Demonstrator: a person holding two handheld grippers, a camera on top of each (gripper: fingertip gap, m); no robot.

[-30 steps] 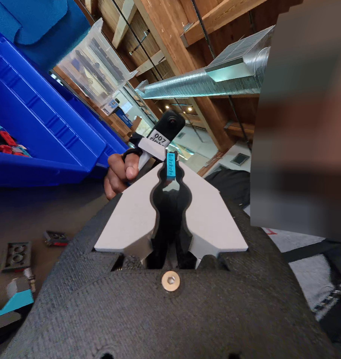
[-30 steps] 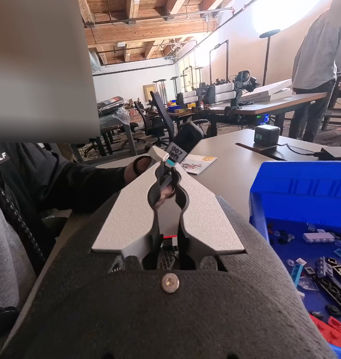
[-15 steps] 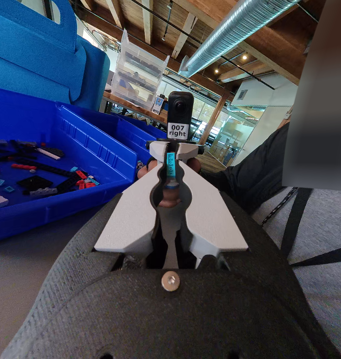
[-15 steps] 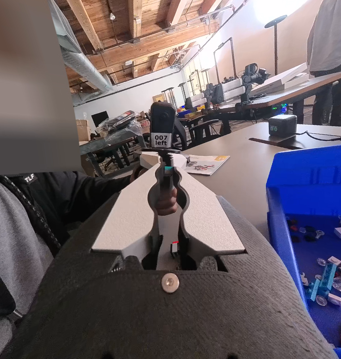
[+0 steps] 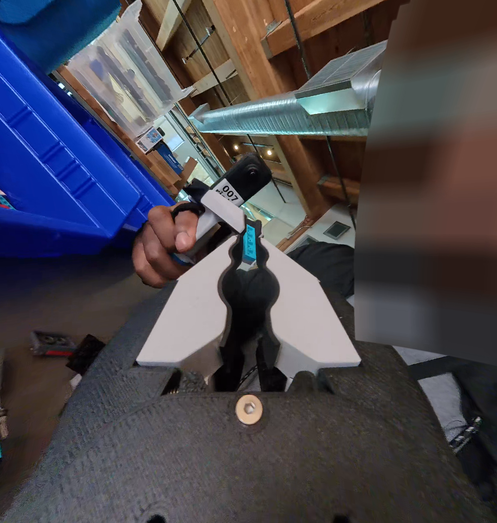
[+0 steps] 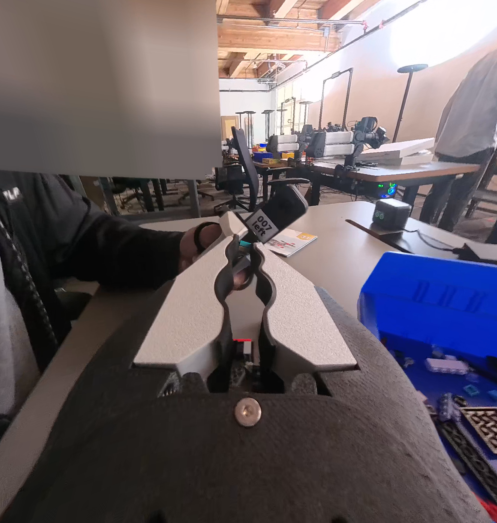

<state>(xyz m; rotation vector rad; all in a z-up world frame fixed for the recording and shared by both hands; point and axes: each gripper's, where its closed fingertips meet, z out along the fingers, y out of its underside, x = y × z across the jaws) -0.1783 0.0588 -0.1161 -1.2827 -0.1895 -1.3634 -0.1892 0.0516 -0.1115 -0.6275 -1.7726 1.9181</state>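
My left gripper (image 5: 249, 243) is shut on a small teal studded brick (image 5: 248, 246), held upright at its fingertips above the table. My right gripper (image 6: 244, 247) faces it tip to tip. Its jaws stand nearly closed around the far end of the same teal brick (image 6: 244, 244). A grey piece (image 6: 243, 261) shows just below, between the jaws; I cannot tell what it is. In the left wrist view the right gripper's grey finger (image 5: 221, 210) and the hand holding it (image 5: 162, 249) sit tilted to the upper left. The left gripper's camera (image 6: 281, 215) shows in the right wrist view.
A blue bin (image 5: 57, 175) holding loose bricks stands beside the grippers; it also shows in the right wrist view (image 6: 439, 305). Loose dark bricks (image 5: 51, 342) lie on the table. A booklet (image 6: 294, 240) and a small black box (image 6: 391, 212) lie farther back. A person (image 6: 473, 113) stands at another table. The tips of both grippers are at nearly the same place.
Both grippers have rolled from level half a second ago to a tilt, much as one second ago. They stay tip to tip, and the teal brick stays in the left gripper.
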